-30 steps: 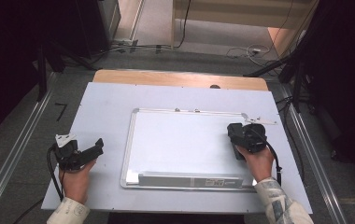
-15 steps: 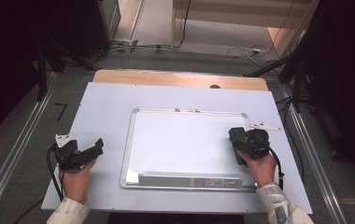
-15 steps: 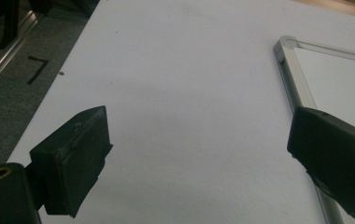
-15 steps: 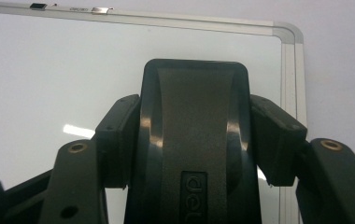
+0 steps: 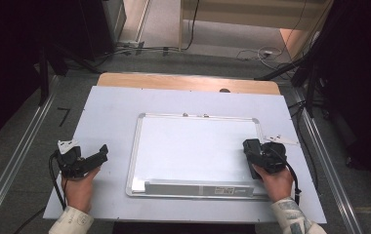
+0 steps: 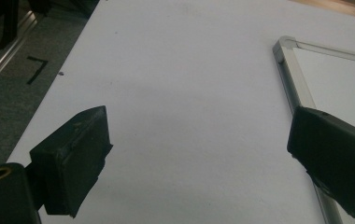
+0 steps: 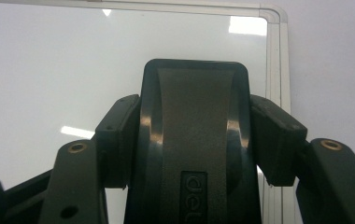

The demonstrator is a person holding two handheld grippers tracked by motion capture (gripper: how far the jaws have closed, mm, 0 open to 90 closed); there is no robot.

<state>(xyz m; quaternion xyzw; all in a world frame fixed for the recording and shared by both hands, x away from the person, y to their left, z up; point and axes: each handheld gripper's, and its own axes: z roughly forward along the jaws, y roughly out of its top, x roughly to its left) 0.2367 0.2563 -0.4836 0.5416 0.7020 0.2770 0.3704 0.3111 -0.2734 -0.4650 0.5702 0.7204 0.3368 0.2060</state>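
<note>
Black plastic eraser block (image 7: 195,140) clamped in our right gripper (image 5: 261,155), on white aluminium-framed whiteboard (image 5: 193,146) near right edge; we slid it toward us since earlier. Wiping underway. Left gripper (image 5: 83,161) idle, jaws wide apart.

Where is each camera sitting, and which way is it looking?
High view: above the table, looking forward and down; shows both forearms, the left gripper and right gripper.
Left gripper view: on the left gripper, looking along its open jaws at the table.
Right gripper view: on the right gripper, looking along its jaws, shut on a black eraser.
Shared: all see the whiteboard.
</note>
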